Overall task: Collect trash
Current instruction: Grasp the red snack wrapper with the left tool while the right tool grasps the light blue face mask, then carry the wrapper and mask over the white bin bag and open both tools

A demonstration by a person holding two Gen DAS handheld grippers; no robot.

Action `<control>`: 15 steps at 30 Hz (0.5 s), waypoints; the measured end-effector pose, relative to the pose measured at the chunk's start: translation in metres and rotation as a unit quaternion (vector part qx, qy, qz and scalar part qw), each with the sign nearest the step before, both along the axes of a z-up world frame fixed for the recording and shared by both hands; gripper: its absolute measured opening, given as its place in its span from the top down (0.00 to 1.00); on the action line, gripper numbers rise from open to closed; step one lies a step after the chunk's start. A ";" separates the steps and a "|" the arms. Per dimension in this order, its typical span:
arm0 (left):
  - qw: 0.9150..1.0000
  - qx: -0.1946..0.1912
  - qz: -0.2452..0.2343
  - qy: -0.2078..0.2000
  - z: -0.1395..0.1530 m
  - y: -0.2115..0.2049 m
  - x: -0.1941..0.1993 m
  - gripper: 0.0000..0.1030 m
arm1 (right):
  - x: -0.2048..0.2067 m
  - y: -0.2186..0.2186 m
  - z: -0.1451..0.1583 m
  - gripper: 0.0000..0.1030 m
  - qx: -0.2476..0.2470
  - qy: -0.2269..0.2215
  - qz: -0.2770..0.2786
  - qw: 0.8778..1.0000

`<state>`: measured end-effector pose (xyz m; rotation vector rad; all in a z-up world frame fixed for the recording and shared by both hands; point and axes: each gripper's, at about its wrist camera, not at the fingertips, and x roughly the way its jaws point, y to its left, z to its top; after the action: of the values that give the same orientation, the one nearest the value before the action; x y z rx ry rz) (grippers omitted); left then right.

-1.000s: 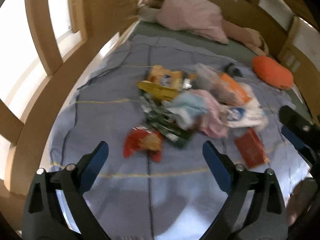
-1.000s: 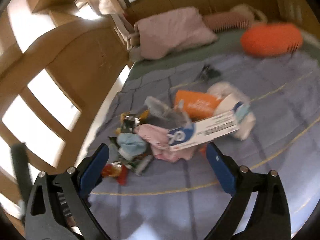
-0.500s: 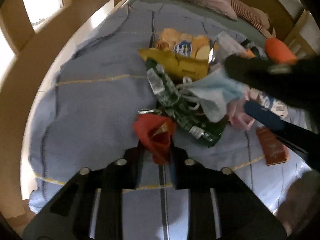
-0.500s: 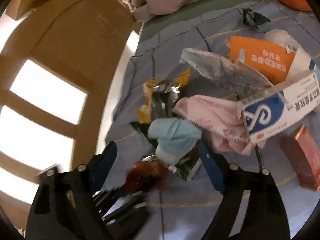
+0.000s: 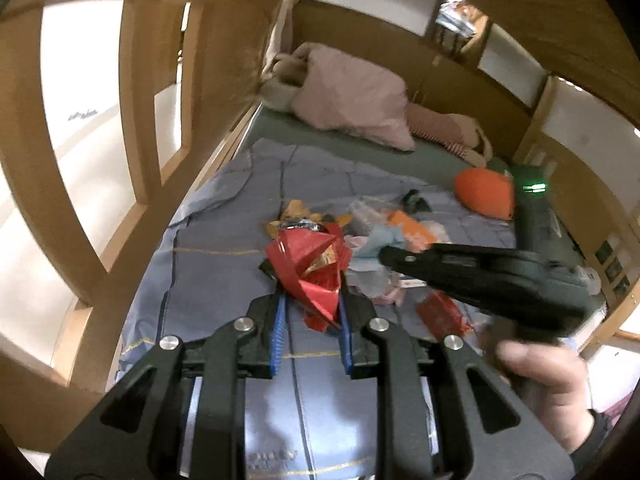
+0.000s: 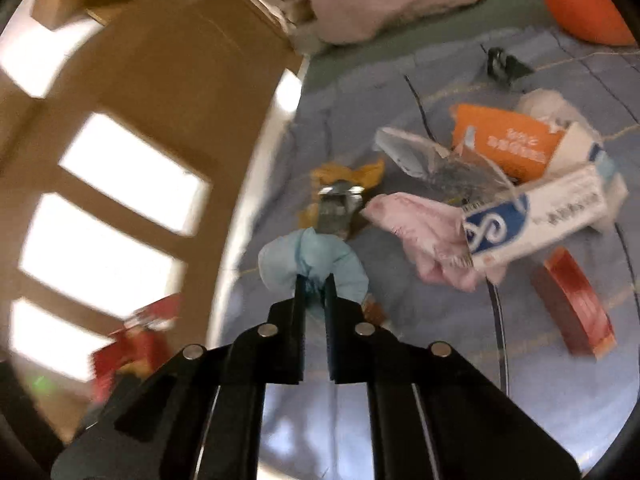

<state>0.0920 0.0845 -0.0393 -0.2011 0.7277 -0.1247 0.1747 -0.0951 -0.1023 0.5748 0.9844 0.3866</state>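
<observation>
A wood-framed bed with a blue-grey quilted blanket (image 5: 224, 264) (litter heaped mid-bed): left hand-held gripper (image 5: 311, 312) clenches a crumpled red foil wrapper (image 5: 310, 266); right hand-held gripper (image 6: 315, 284), jaws just closed, pinches a pale blue tissue wad (image 6: 312, 258). Next, probably carrying both away.

A wood-framed bed spread with a blue-grey stitched quilt (image 6: 400, 60) carries, at the centre, a heap of a pink crumpled cloth (image 6: 428, 232), a blue-and-white carton (image 6: 536, 220) and an orange packet (image 6: 504, 140), a red flat box (image 6: 572, 300) at four o'clock, an orange cushion (image 5: 484, 192) at two and a pink pillow (image 5: 352, 100) at twelve.
</observation>
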 end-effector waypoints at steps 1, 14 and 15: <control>1.000 0.002 -0.003 -0.005 0.003 -0.002 -0.006 0.78 | -0.013 -0.005 0.010 0.91 -0.003 -0.013 0.001 1.000; 0.996 0.070 -0.043 -0.023 0.010 -0.063 -0.058 0.78 | -0.166 -0.049 0.053 0.91 -0.225 -0.170 -0.044 0.958; 0.996 0.074 -0.044 -0.025 0.012 -0.069 -0.058 0.78 | -0.171 -0.053 0.052 0.91 -0.223 -0.169 -0.050 0.959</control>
<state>0.0343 0.0151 -0.0271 -0.0237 0.6931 -0.1574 0.0042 -0.1479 -0.0498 0.1379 0.6778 0.1548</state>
